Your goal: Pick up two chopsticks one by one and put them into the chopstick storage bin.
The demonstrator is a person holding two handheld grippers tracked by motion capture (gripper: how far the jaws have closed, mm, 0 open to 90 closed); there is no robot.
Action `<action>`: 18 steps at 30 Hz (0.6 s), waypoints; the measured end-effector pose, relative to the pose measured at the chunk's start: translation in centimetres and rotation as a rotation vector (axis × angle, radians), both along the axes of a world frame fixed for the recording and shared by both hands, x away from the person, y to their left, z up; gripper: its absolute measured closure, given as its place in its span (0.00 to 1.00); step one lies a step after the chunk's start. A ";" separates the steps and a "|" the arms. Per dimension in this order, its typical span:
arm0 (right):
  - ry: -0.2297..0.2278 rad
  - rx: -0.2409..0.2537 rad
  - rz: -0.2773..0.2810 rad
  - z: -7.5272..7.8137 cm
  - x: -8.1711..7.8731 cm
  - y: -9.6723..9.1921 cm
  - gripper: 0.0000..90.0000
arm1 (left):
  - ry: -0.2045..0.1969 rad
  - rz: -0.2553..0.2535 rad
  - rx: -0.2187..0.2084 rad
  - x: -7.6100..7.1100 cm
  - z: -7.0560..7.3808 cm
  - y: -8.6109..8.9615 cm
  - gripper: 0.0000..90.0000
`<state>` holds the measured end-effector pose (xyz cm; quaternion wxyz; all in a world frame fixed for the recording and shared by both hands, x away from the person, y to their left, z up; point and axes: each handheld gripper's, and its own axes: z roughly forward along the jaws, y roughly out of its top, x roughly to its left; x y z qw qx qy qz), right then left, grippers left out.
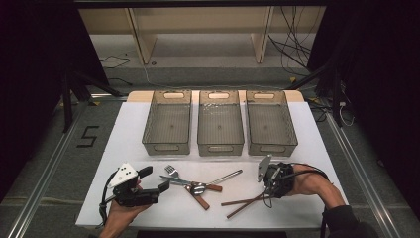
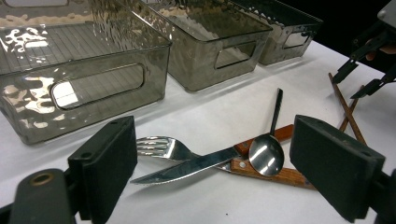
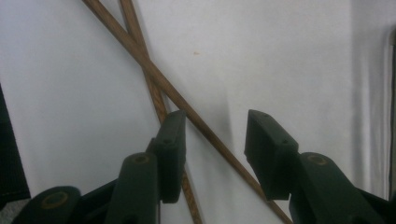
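Right tongs [image 3: 215, 154] partly hide crossed chopsticks [image 3: 154, 79].

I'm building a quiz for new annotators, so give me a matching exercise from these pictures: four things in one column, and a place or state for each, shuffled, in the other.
Things:
1. spoon
2. chopsticks
3. knife
4. three bins

Places or states:
A. crossed, lying under the open right gripper
B. in a row at the far side of the table, empty
C. bowl resting on a wooden handle
D. serrated blade lying across the fork

Pairs: 1-C, 2-A, 3-D, 4-B
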<state>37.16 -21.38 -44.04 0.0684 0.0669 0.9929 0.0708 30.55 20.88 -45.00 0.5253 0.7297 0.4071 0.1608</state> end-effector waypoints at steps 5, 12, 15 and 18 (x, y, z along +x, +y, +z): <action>0.011 -0.033 0.031 -0.4 0.0 0.3 0.68 | 0.001 0.002 0.000 0.0 0.0 0.0 0.16; 0.012 -0.068 0.069 -0.9 0.0 0.7 0.70 | 0.003 0.003 0.000 0.0 0.0 0.0 0.16; 0.007 -0.076 0.082 -1.2 0.1 1.0 0.71 | 0.003 0.003 0.000 0.0 0.0 0.0 0.16; 0.013 -0.084 0.098 -1.2 0.2 1.1 0.74 | 0.003 0.004 0.002 0.0 0.0 0.0 0.16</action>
